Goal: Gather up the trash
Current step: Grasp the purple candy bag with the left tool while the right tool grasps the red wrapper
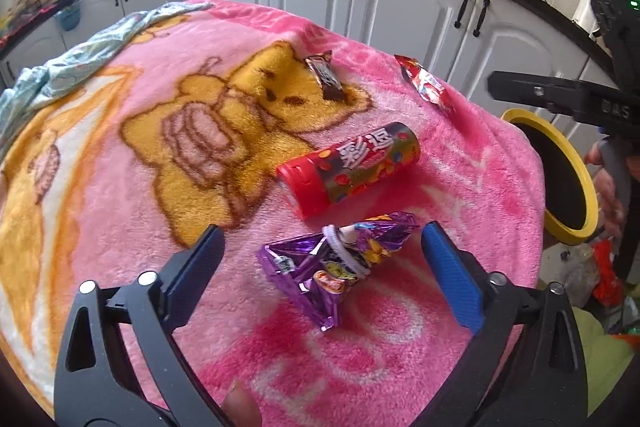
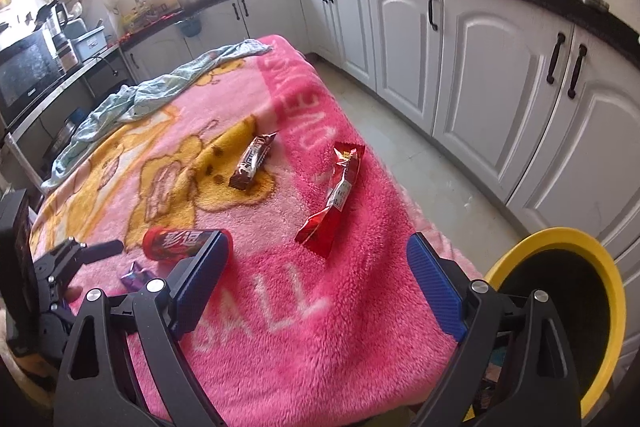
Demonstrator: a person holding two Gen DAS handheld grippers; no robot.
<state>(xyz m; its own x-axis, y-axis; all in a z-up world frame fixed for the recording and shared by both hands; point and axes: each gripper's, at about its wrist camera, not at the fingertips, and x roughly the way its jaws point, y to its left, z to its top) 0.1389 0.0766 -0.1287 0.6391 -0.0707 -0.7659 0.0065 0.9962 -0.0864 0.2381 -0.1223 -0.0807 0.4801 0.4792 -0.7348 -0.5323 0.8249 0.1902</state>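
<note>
A crumpled purple wrapper (image 1: 332,267) lies on the pink blanket (image 1: 120,227), between the blue pads of my left gripper (image 1: 322,233). That gripper is open and its pads stand clear of the wrapper on both sides. Just beyond lies a candy tube (image 1: 352,167) with a red cap, on its side. Farther off are a brown bar wrapper (image 1: 325,77) and a red wrapper (image 1: 426,83). My right gripper (image 2: 318,241) is open and empty, just short of the red wrapper (image 2: 336,195). Beside the table's right edge stands a yellow-rimmed bin (image 2: 612,287).
A pale green cloth (image 2: 152,95) is bunched at the blanket's far left. White cabinets (image 2: 500,75) run along the far and right sides, with bare floor (image 2: 400,131) between them and the table. Loose rubbish (image 1: 600,275) lies on the floor by the bin.
</note>
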